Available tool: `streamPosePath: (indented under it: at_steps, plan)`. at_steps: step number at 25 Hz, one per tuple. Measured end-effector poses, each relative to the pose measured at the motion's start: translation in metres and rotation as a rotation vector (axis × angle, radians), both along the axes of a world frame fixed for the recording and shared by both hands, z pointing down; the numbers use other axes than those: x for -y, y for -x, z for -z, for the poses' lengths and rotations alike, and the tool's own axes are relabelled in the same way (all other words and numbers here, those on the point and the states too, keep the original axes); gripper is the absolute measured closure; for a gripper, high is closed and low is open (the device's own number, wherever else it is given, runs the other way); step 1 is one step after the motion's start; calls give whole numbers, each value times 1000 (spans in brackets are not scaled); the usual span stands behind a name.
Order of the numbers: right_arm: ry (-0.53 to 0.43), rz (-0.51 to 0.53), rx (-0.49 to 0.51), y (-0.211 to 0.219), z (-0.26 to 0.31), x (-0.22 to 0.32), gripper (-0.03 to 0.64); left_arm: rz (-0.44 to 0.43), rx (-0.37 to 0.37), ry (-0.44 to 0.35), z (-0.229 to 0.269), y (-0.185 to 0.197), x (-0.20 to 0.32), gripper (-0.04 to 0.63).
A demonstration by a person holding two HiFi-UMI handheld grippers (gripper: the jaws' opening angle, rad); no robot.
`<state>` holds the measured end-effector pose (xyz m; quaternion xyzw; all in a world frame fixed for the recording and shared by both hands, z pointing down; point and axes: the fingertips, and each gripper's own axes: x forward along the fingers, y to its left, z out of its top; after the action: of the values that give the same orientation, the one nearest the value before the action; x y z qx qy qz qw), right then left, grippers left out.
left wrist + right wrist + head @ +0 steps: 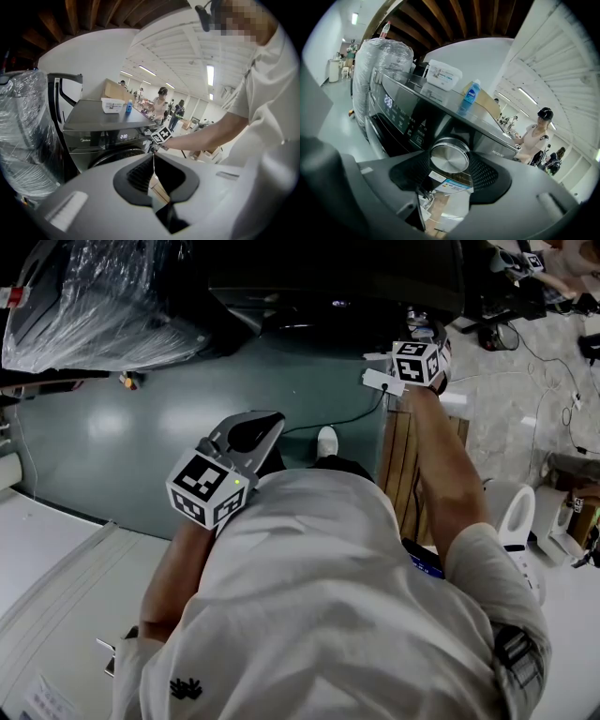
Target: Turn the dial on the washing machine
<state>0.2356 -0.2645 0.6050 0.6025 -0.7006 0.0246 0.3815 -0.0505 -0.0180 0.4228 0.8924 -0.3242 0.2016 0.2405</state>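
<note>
A dark washing machine (101,123) with a lit display (388,100) stands in front of me; its top (337,277) is at the upper edge of the head view. Its round silver dial (449,157) sits between the black pads (410,171) of my right gripper (450,165), which close against both sides of it. The right gripper (422,332) is held out at arm's length against the machine's front, and its marker cube (161,136) shows in the left gripper view. My left gripper (251,433) hangs back near my chest, shut and empty, pointing at the machine (153,165).
A white box (443,75) and a blue bottle (472,96) stand on the machine's top. A plastic-wrapped bulk (94,306) stands left of the machine. A wooden panel (403,465) and a cable (342,420) lie on the green floor. People stand far behind.
</note>
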Motion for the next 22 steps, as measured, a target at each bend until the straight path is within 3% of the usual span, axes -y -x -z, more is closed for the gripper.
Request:
streamPosePath:
  at_steps: [9,22]
  plan:
    - [13,-75,232,-3,2,0,353,-4,3,-2,1,0,0,537]
    - [26,-80,320,-6,7,-7,351,-9,5,-14,4,-7,0,537]
